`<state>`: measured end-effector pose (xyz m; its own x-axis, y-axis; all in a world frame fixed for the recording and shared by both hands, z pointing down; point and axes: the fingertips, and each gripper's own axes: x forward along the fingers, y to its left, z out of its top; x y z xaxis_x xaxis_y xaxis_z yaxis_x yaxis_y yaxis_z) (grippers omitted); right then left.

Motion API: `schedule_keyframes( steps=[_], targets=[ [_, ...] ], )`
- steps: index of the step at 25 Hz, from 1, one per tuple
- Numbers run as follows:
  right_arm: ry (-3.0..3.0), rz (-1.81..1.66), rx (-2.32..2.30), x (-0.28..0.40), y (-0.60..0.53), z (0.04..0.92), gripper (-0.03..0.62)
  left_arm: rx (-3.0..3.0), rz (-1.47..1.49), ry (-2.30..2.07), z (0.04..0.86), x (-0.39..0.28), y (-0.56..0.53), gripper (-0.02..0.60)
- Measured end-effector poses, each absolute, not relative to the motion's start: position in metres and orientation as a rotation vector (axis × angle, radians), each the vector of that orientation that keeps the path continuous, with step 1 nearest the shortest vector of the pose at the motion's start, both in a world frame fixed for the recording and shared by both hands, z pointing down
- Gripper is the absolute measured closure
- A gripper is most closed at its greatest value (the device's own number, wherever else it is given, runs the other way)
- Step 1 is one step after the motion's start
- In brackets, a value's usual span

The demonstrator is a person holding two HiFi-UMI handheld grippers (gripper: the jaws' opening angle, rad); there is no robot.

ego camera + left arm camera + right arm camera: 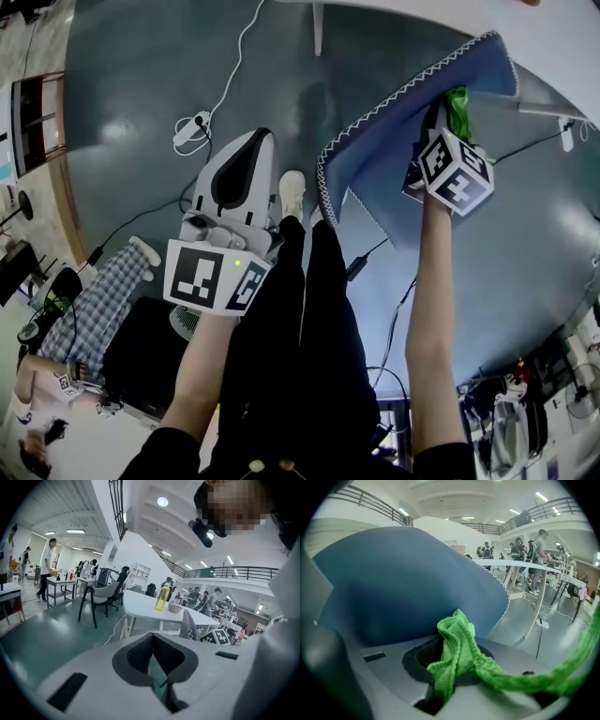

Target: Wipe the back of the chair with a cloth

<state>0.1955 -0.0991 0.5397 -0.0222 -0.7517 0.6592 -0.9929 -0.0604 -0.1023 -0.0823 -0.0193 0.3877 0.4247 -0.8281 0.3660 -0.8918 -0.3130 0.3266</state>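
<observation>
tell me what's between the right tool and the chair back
Only the green cloth, pinched in the right tool and bunched in front of the chair back; the right gripper view shows it.

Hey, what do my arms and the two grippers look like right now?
The left claw and right claw have grey-white plastic shells with black padded insides. Each carries a cube covered in black-and-white square markers. Your sleeves are short and black, leaving the forearms bare.

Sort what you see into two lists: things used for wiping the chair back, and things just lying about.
In use: green cloth, blue chair back, right gripper clamping the cloth.
Lying about: power strip, yellow bottle, white table.
</observation>
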Motion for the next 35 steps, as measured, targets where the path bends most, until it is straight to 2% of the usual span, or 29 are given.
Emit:
schedule_keyframes(
  steps=[4,26,35],
  targets=[
    [-1.805,0.8,1.869,0.196,-0.098,0.543,0.548,2.197,0.183,-1.459,0.392,-0.087,-0.019,0.58],
    [-1.642,0.924,2.039,0.298,-0.134,0.554,0.548,2.185,0.221,-1.461,0.397,-0.074,-0.046,0.58],
    [-1.686,0.892,1.974,0.275,-0.116,0.557,0.548,2.2,0.23,-1.444,0.394,-0.077,-0.045,0.58]
  ],
)
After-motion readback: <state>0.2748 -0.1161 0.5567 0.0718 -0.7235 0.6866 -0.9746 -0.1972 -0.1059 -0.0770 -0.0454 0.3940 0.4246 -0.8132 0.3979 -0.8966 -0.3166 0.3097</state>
